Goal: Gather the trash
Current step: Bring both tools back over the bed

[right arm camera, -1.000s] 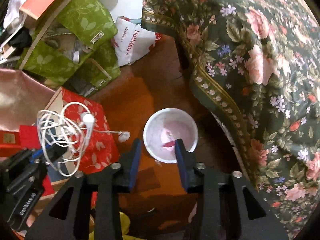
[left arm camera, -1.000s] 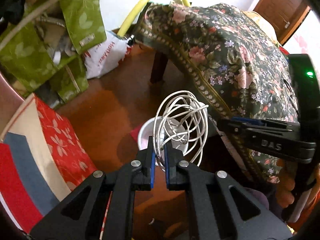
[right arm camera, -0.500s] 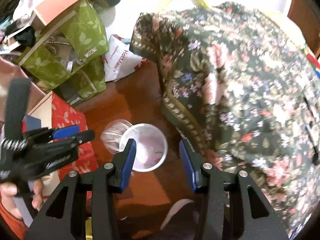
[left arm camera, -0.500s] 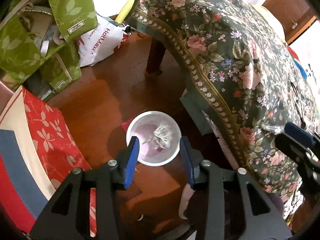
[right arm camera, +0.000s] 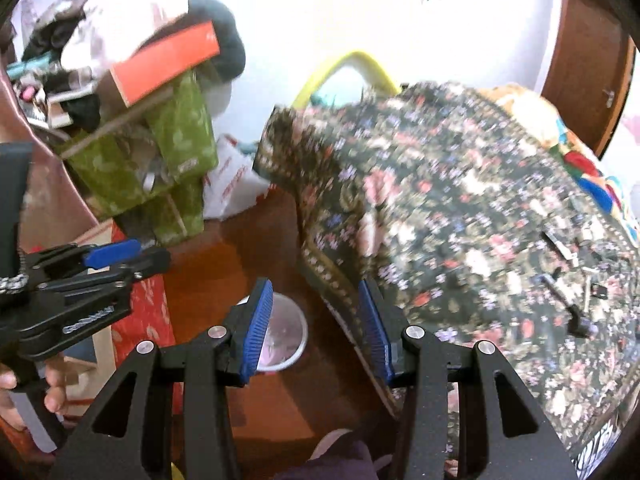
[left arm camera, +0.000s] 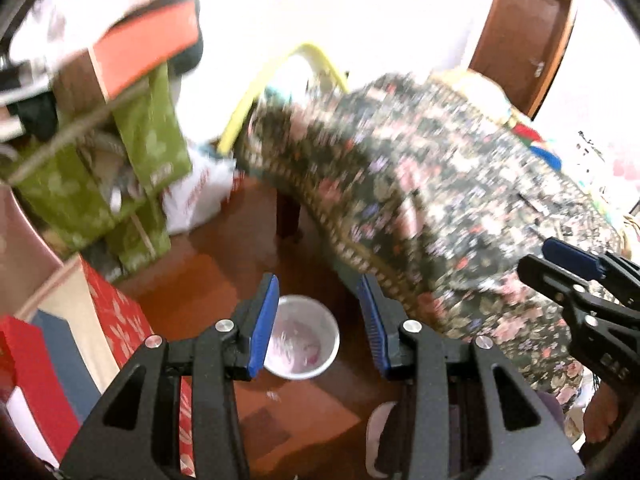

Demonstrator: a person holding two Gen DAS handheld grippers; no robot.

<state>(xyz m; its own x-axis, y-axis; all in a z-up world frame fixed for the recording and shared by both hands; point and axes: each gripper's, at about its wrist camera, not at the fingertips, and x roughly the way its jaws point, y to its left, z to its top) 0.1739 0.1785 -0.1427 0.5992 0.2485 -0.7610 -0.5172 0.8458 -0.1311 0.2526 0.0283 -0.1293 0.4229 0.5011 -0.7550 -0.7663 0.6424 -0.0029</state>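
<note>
A white bin point(left arm camera: 320, 322) stands on the brown floor beside the table; its contents are a pale and pink blur. My left gripper point(left arm camera: 317, 304) hangs well above it, open, nothing between its blue pads. In the right wrist view the same bin point(right arm camera: 294, 320) lies below my right gripper point(right arm camera: 316, 300), also open and empty. Each gripper shows in the other's view: the right gripper point(left arm camera: 536, 254) at the right edge, the left gripper point(right arm camera: 152, 254) at the left with a hand point(right arm camera: 52, 388) under it. Small dark items point(right arm camera: 560, 292) lie on the cloth.
A table under a dark floral cloth point(left arm camera: 440, 200) fills the right side, with one table leg point(left arm camera: 288, 212) showing. Green bags point(left arm camera: 152, 152), a white plastic bag point(left arm camera: 200, 200) and a red patterned box point(left arm camera: 116, 320) crowd the left. A brown door point(left arm camera: 520, 32) stands behind.
The left gripper opened and let go of the coiled white cable, which dropped into the bin. Both grippers then rose away from the bin and tilted up toward the wall.
</note>
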